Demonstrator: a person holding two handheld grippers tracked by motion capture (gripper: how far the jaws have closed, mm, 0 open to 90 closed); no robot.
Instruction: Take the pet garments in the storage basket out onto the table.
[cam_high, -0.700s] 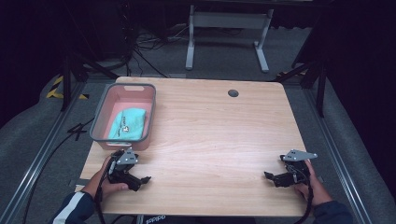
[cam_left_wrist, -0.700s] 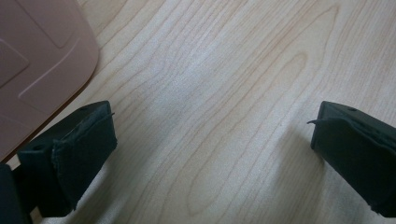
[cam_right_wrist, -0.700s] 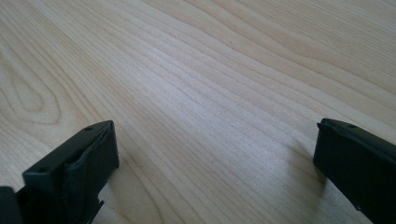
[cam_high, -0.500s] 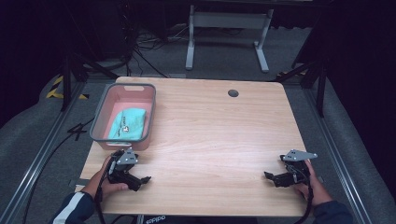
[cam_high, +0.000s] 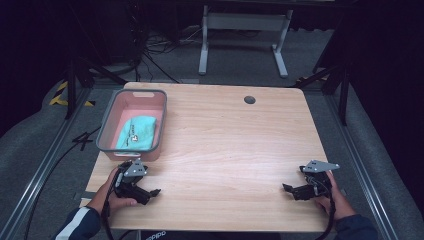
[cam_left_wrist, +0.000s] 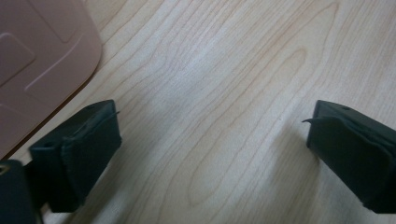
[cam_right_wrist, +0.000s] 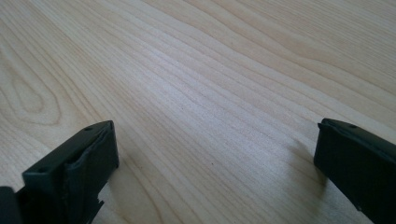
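while a person's hands are resting at the near edge of the wooden table (cam_high: 230, 145), the left gripper (cam_high: 152, 192) is lying near the left corner with its jaws spread wide and nothing between them, just in front of a pink basket (cam_high: 107, 131). a teal cloth (cam_high: 139, 133) is lying inside that basket. the right gripper (cam_high: 287, 188) is sitting near the right corner, well apart from the left one, its jaws also spread wide over bare wood. a dark round hole (cam_high: 249, 99) is showing near the table's far edge.

A pink bin (cam_high: 114, 122) at the table's left holds a crumpled teal cloth (cam_high: 138, 133).
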